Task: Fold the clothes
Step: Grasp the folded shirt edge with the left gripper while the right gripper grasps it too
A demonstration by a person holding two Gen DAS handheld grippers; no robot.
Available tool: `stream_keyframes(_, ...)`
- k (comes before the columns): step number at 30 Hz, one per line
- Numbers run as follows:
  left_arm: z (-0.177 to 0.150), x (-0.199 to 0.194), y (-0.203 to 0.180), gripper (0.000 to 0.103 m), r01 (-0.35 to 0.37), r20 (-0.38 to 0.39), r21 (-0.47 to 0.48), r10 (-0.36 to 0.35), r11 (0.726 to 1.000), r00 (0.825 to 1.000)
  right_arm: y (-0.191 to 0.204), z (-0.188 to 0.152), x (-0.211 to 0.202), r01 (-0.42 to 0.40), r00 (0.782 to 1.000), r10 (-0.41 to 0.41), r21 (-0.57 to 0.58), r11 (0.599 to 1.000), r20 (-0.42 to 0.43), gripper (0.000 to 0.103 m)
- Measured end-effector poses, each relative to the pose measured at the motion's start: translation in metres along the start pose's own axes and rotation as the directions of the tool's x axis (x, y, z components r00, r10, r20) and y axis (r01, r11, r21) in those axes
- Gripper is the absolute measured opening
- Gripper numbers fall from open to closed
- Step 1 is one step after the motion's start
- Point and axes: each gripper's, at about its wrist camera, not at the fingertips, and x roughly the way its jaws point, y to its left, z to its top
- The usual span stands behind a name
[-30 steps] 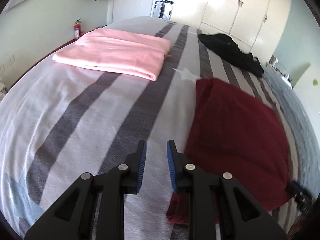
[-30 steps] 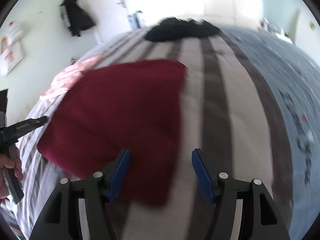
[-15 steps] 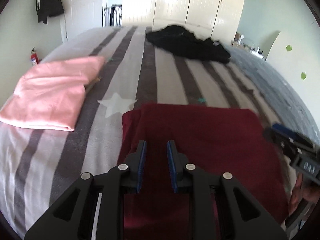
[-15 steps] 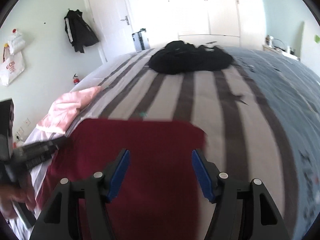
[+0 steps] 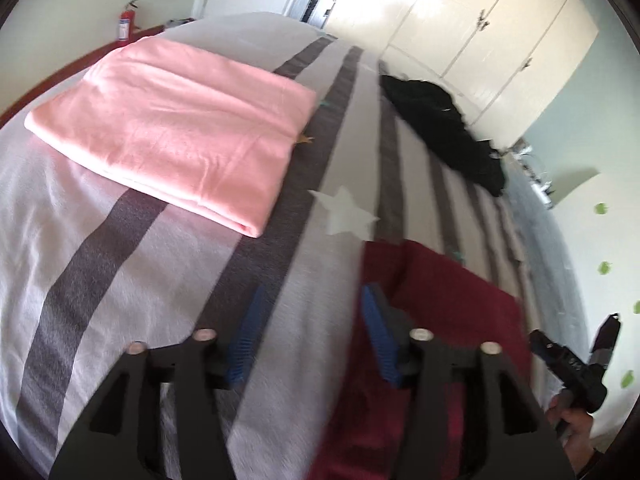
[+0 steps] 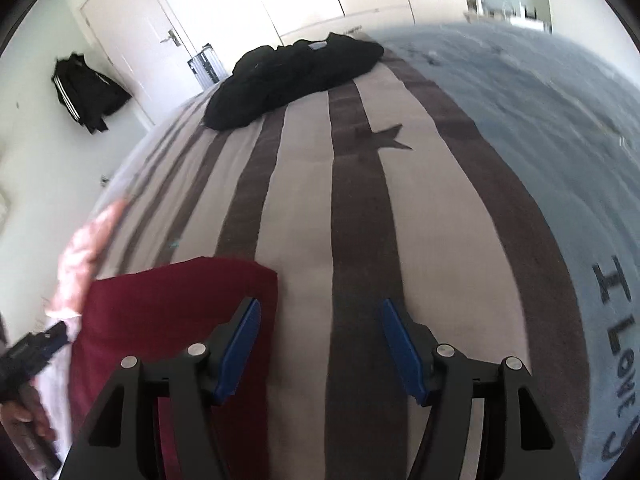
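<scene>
Maroon cloth lies folded on the striped bed. Both the left tongs and right tongs gape empty over its edges, with a pink pile beyond.

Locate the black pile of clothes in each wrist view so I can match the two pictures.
Left wrist view: the black pile of clothes lies upper right of centre, at the far end of the bed near the cupboards.
Right wrist view: the black pile of clothes lies upper centre-left, at the far end of the striped cover.
Shared landmark: the dark red garment, low in both views.
</scene>
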Motion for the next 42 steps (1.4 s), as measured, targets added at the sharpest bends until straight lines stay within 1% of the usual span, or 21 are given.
stream_keyframes(1, -0.004, -0.002, -0.002, 0.074, 0.014, -0.012, 0.006, -0.014, 1.0, 1.0, 0.002, -0.004, -0.007, -0.016, 1.0, 0.016, -0.009, 1.0, -0.013, 0.06)
stream_keyframes(2, -0.008, -0.003, -0.003, 0.077, 0.027, -0.027, 0.011, -0.027, 1.0, 0.999, 0.006, -0.009, -0.011, -0.033, 0.999, 0.032, -0.021, 0.999, -0.033, 0.06)
stream_keyframes(4, -0.019, 0.003, -0.005, 0.079, 0.058, -0.092, 0.015, -0.057, 0.998, 0.994, 0.017, -0.019, -0.017, -0.06, 0.995, 0.056, -0.047, 0.997, -0.078, 0.062)
stream_keyframes(5, -0.023, 0.007, -0.006, 0.079, 0.069, -0.129, 0.015, -0.066, 0.998, 0.989, 0.022, -0.028, -0.02, -0.068, 0.993, 0.061, -0.063, 0.996, -0.106, 0.064)
stream_keyframes(8, -0.036, 0.022, -0.007, 0.079, 0.099, -0.223, 0.026, -0.091, 0.995, 0.97, 0.024, -0.049, -0.021, -0.084, 0.985, 0.073, -0.064, 0.994, -0.158, 0.064)
stream_keyframes(11, -0.041, 0.027, -0.004, 0.079, 0.121, -0.227, 0.053, -0.106, 0.991, 0.968, 0.017, -0.061, -0.019, -0.108, 0.978, 0.1, -0.035, 0.994, -0.182, 0.066)
stream_keyframes(14, -0.04, 0.03, -0.005, 0.079, 0.135, -0.235, 0.038, -0.122, 0.99, 0.964, 0.014, -0.063, -0.017, -0.167, 0.969, 0.161, -0.015, 0.986, -0.187, 0.075)
stream_keyframes(18, -0.044, 0.034, -0.01, 0.079, 0.162, -0.237, 0.002, -0.157, 0.987, 0.959, 0.022, -0.06, -0.006, -0.271, 0.941, 0.261, -0.018, 0.962, -0.217, 0.075)
stream_keyframes(20, -0.044, 0.039, -0.02, 0.079, 0.167, -0.245, 0.018, -0.157, 0.986, 0.957, 0.029, -0.061, 0.0, -0.306, 0.93, 0.293, -0.028, 0.952, -0.223, 0.075)
stream_keyframes(24, -0.046, 0.037, -0.026, 0.079, 0.218, -0.269, 0.002, -0.209, 0.976, 0.94, 0.027, -0.057, 0.007, -0.362, 0.911, 0.358, 0.02, 0.932, -0.207, 0.075)
stream_keyframes(25, -0.048, 0.037, -0.028, 0.079, 0.226, -0.278, 0.014, -0.214, 0.974, 0.937, 0.027, -0.057, 0.009, -0.371, 0.907, 0.366, 0.02, 0.929, -0.206, 0.075)
stream_keyframes(27, -0.05, 0.039, -0.032, 0.079, 0.226, -0.283, 0.041, -0.205, 0.973, 0.937, 0.03, -0.057, 0.011, -0.373, 0.908, 0.364, -0.005, 0.928, -0.207, 0.075)
stream_keyframes(31, -0.049, 0.039, -0.025, 0.079, 0.258, -0.267, -0.01, -0.252, 0.966, 0.93, 0.034, -0.056, 0.014, -0.38, 0.907, 0.37, -0.014, 0.925, -0.203, 0.075)
stream_keyframes(34, -0.05, 0.039, -0.031, 0.079, 0.282, -0.282, 0.022, -0.264, 0.959, 0.922, 0.039, -0.055, 0.017, -0.388, 0.903, 0.378, -0.011, 0.922, -0.203, 0.075)
stream_keyframes(36, -0.049, 0.042, -0.037, 0.059, 0.291, -0.3, 0.056, -0.262, 0.955, 0.917, 0.042, -0.054, 0.02, -0.393, 0.901, 0.383, -0.008, 0.919, -0.203, 0.074)
stream_keyframes(37, -0.05, 0.043, -0.04, 0.031, 0.289, -0.31, 0.076, -0.253, 0.954, 0.916, 0.043, -0.054, 0.021, -0.396, 0.9, 0.386, -0.007, 0.918, -0.203, 0.073)
stream_keyframes(38, -0.05, 0.043, -0.041, 0.02, 0.287, -0.317, 0.095, -0.244, 0.953, 0.916, 0.044, -0.053, 0.022, -0.39, 0.902, 0.382, -0.001, 0.921, -0.202, 0.065)
stream_keyframes(39, -0.049, 0.042, -0.041, 0.019, 0.29, -0.315, 0.1, -0.246, 0.952, 0.917, 0.042, -0.053, 0.023, -0.365, 0.911, 0.358, 0.004, 0.931, -0.202, 0.049)
stream_keyframes(40, -0.047, 0.041, -0.042, 0.018, 0.295, -0.309, 0.1, -0.252, 0.95, 0.917, 0.039, -0.053, 0.023, -0.354, 0.915, 0.349, 0.012, 0.935, -0.202, 0.043)
stream_keyframes(41, -0.046, 0.039, -0.043, 0.017, 0.295, -0.305, 0.112, -0.25, 0.949, 0.919, 0.037, -0.052, 0.022, -0.352, 0.915, 0.349, 0.025, 0.936, -0.201, 0.033)
stream_keyframes(42, -0.045, 0.037, -0.046, 0.017, 0.292, -0.299, 0.135, -0.242, 0.947, 0.923, 0.035, -0.051, 0.021, -0.349, 0.915, 0.35, 0.041, 0.936, -0.199, 0.029)
